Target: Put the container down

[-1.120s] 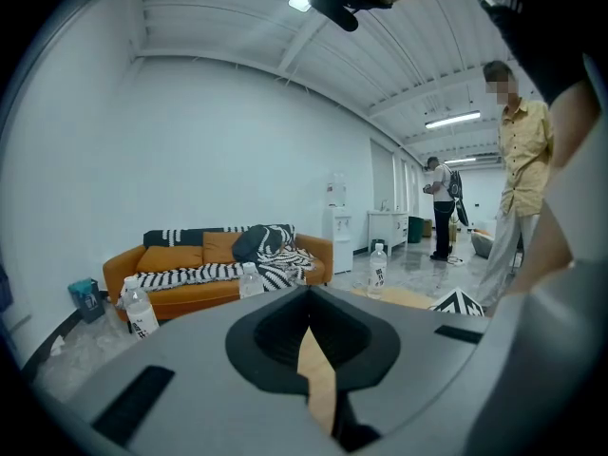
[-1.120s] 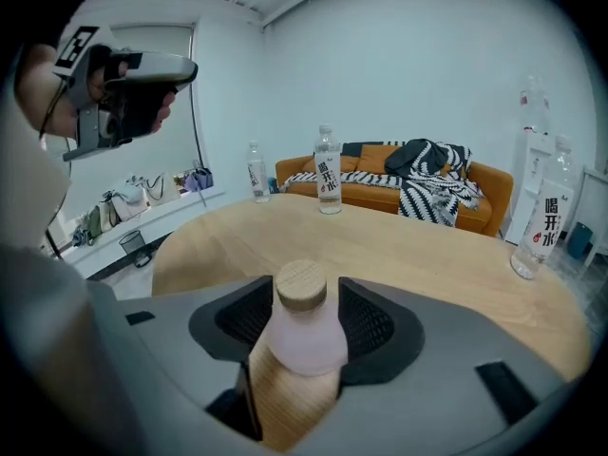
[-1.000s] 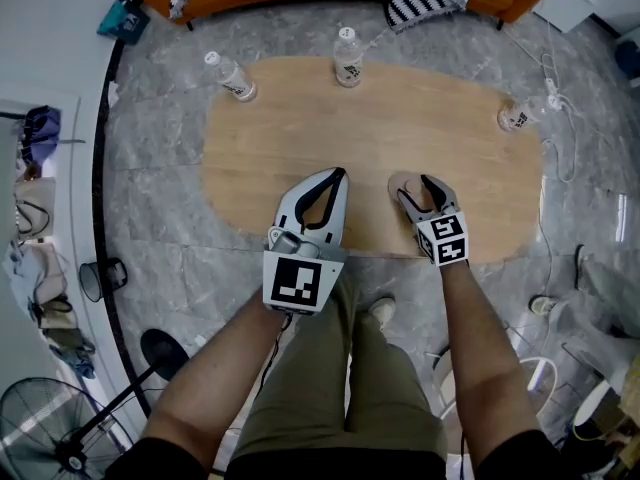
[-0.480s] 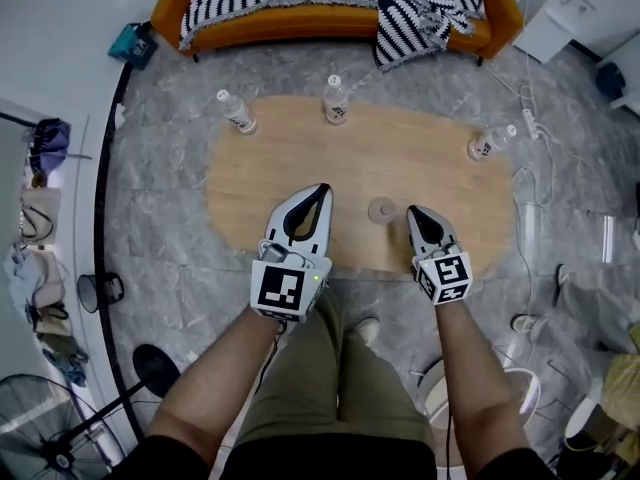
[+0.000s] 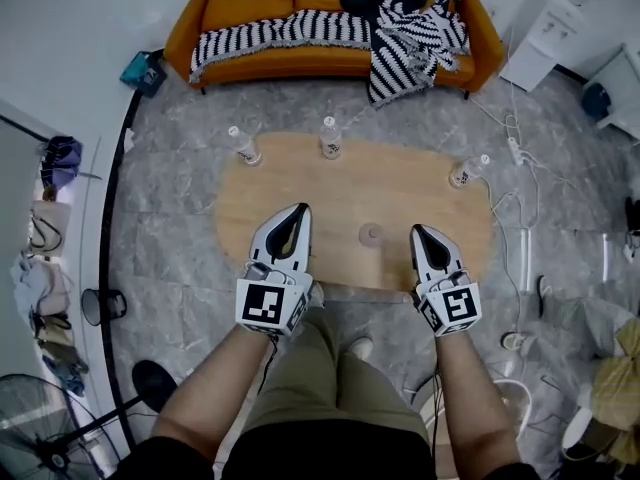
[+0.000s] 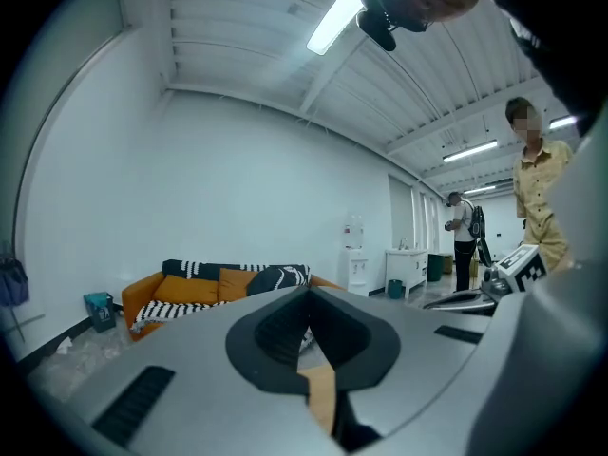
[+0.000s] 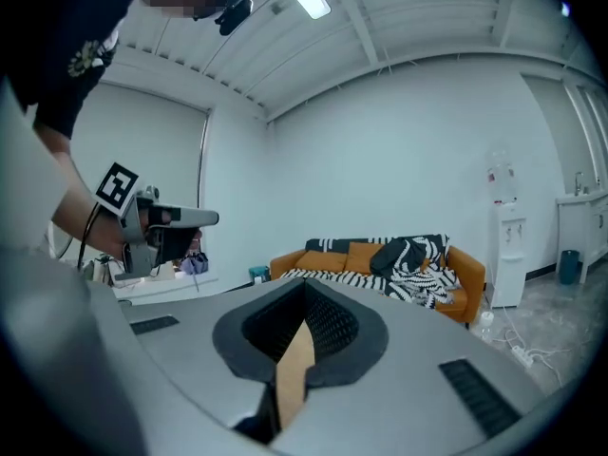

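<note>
The container (image 5: 371,234), a small clear round cup, stands by itself on the oval wooden table (image 5: 300,173), near its front edge. My right gripper (image 5: 417,231) hovers just right of it, high above the tabletop. Its jaws have just been closing and are shut with nothing between them. My left gripper (image 5: 298,211) floats to the container's left, also shut and empty. In the left gripper view the left gripper (image 6: 309,297) points level toward the sofa. The right gripper (image 7: 306,288) in its own view does the same.
Three water bottles stand along the table's far edge: one at the left (image 5: 243,145), one in the middle (image 5: 329,138), one at the right (image 5: 466,171). An orange sofa (image 5: 250,8) with striped blankets lies beyond. Cables (image 5: 515,153) trail on the floor at the right.
My right gripper let go of the container, shut, and rose to its right. The left gripper rose too. The table now looks smaller and farther below.
</note>
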